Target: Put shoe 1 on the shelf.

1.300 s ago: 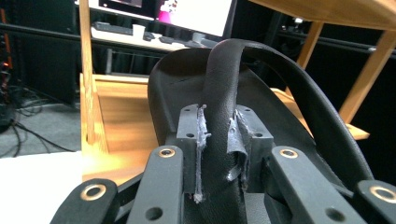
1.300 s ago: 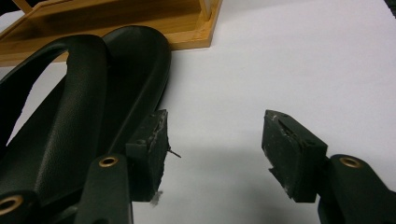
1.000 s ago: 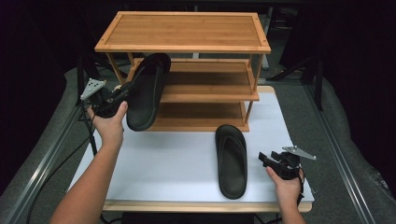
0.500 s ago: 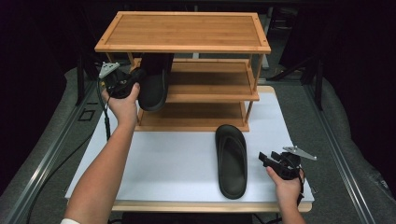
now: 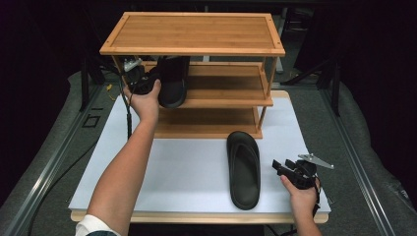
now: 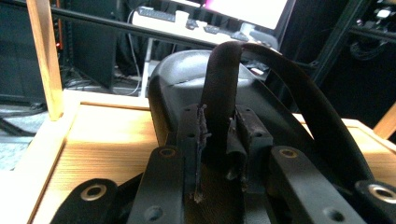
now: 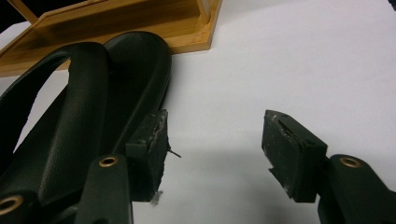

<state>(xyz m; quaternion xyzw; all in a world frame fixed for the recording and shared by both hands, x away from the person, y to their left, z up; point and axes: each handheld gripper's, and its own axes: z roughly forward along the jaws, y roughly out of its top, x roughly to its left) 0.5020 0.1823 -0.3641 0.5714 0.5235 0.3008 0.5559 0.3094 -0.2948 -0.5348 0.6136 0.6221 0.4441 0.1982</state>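
Nearest the person, at the front right of the white table [image 5: 187, 172], the right hand [image 5: 301, 192] rests on the surface holding the right gripper [image 5: 281, 168], whose jaws stand apart with nothing between them; in the right gripper view the two black pads [image 7: 293, 154] frame bare tabletop. Just beside that gripper, to its left, a black slipper [image 5: 244, 168] lies flat on the table, sole down and strap up, its length running from the table's front edge toward the rack; in the right gripper view its strap and sole [image 7: 74, 116] lie alongside one jaw, though contact cannot be judged. Farther in, the left forearm reaches diagonally across the table to the left end of the bamboo shoe rack [image 5: 196, 34], a three-tier frame standing at the back of the table. There the left hand [image 5: 143, 101] holds the left gripper [image 5: 156, 81], clamped on the strap of a second black slipper [image 5: 173, 81]. The left gripper view shows the jaws pinching that strap [image 6: 219, 93], with the slipper's body over the wooden middle shelf [image 6: 107, 135]; whether it rests on the shelf cannot be told. The top shelf partly covers the slipper's far end in the high view.
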